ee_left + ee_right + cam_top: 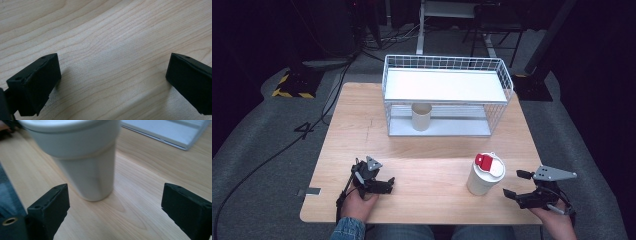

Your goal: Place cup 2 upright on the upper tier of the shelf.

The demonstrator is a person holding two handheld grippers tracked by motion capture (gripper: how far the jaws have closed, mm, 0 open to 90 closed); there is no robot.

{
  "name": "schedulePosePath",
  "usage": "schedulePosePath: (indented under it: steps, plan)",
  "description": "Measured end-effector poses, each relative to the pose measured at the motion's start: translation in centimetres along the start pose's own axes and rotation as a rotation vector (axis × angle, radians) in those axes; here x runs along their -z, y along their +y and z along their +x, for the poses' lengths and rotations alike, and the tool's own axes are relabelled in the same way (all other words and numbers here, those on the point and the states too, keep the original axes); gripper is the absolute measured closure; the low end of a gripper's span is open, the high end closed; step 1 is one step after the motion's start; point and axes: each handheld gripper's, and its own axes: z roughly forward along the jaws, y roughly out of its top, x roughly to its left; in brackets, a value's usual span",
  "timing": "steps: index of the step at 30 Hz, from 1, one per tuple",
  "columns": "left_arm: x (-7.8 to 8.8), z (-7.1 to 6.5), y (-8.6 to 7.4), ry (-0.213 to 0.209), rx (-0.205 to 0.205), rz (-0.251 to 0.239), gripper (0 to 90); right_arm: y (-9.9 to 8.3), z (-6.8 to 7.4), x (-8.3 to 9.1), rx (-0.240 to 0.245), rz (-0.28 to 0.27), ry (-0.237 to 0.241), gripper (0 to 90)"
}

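right gripper lining up on lidded cup

step looks like the approach: right gripper (pixel 514 185), lower right of the high view, has its jaws wide apart and aimed at the cup (pixel 484 174), which stands just beside it at lower centre-right on the table (pixel 432 145). nothing held. next move likely calls for sliding in so the jaws straddle the cup wall, then closing without tipping it.

left gripper (pixel 386 182), lower left, jaws apart too, empty, resting low over bare wood.

high view gives the red-and-white lid, the wire rack (pixel 447 95) up top and a second cup (pixel 421 116) under its shelf. right gripper view shows the cup (pixel 85 162) ahead of the jaws, not yet between them.
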Motion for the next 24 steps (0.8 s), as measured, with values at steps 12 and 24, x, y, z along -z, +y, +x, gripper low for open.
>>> schedulePosePath:
  steps: [12, 24]
  plan:
    - [0.0, 0.1, 0.0, 0.002, 0.003, -0.003, 0.5, 0.8, 1.9, -1.8, 0.037, -0.033, 0.073, 8.1]
    - [0.0, 0.0, 0.0, 0.001, 0.005, -0.003, 0.4, 0.9, 2.1, -4.5, -0.009, -0.095, 0.088, 5.4]
